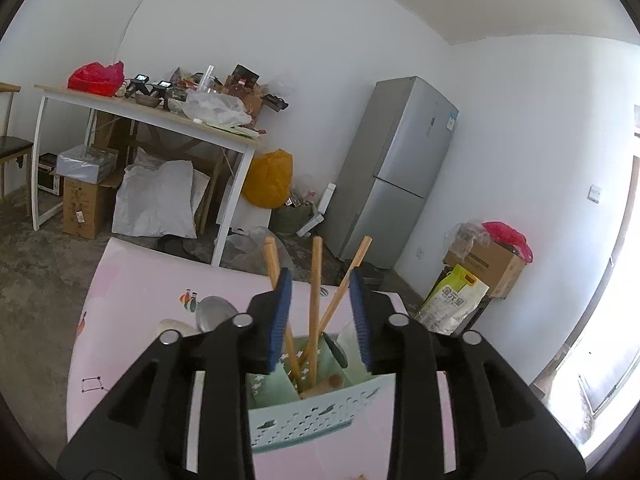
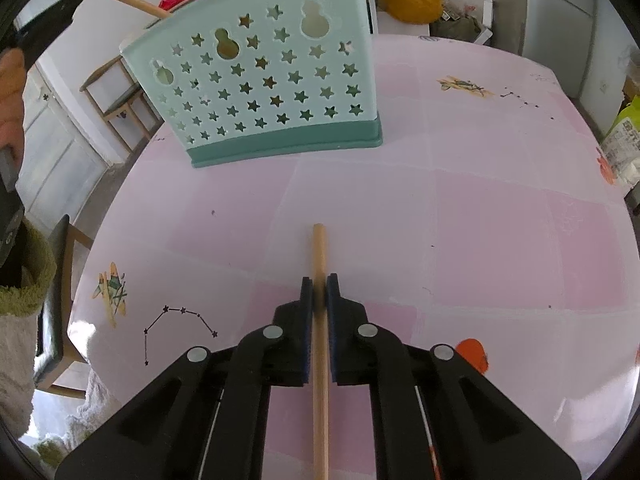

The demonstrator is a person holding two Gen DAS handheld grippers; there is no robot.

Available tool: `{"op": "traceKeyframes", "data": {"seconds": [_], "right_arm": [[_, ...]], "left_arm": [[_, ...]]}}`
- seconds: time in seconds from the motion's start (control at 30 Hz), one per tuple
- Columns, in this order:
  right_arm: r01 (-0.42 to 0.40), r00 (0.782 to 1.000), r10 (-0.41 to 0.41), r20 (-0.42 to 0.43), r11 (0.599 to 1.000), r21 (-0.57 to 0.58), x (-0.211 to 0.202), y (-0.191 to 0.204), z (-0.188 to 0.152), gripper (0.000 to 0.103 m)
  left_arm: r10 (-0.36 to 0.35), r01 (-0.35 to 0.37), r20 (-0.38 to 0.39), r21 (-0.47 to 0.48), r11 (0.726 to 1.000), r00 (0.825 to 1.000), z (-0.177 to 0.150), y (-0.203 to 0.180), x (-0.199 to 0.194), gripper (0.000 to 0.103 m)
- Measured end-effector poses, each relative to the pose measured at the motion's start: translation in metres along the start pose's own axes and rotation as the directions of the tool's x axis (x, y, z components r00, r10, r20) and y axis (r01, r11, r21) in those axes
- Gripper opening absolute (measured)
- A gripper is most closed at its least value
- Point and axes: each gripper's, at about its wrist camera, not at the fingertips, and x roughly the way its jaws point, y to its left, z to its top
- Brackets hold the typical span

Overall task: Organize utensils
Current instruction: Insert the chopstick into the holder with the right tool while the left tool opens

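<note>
A mint-green utensil holder [image 1: 304, 412] with star cut-outs stands on the pink table [image 1: 132, 280]. Three wooden handles [image 1: 316, 280] rise out of it. My left gripper [image 1: 320, 280] hovers just above the holder with its blue pads apart; the handles stand between and behind them and no pad presses on one. In the right wrist view the holder [image 2: 272, 92] stands at the far side of the table [image 2: 460, 220]. My right gripper [image 2: 319, 280] is shut on a wooden utensil handle [image 2: 319, 244] that points toward the holder, low over the tabletop.
A metal spoon [image 1: 216, 312] lies on the table left of the holder. Beyond the table are a grey fridge [image 1: 396, 168], a cluttered white desk [image 1: 152, 116], boxes and bags on the floor. A person's fuzzy green sleeve [image 2: 24, 280] is at the left edge.
</note>
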Motion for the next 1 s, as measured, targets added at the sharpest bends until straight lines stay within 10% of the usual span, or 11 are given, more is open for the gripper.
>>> {"op": "traceKeyframes", "data": {"seconds": [0.4,0.7,1.0], "right_arm": [[-0.026,0.969,0.023,0.248,1.000,0.008,-0.101,0.001,0.041,0.007],[-0.019,0.841,0.072,0.536,0.994,-0.104,-0.184,0.038,0.128,0.007],[-0.023,0.750,0.167,0.640,0.974,-0.227,-0.210,0.078,0.190,0.007]], "left_arm": [[0.057,-0.060,0.056,0.054,0.997,0.997,-0.007,0.016,-0.060,0.054],[0.083,-0.082,0.001,0.115,0.990,0.997,-0.030,0.036,-0.060,0.066],[0.071,-0.066,-0.026,0.149,0.987,0.997,-0.041,0.046,-0.055,0.070]]}}
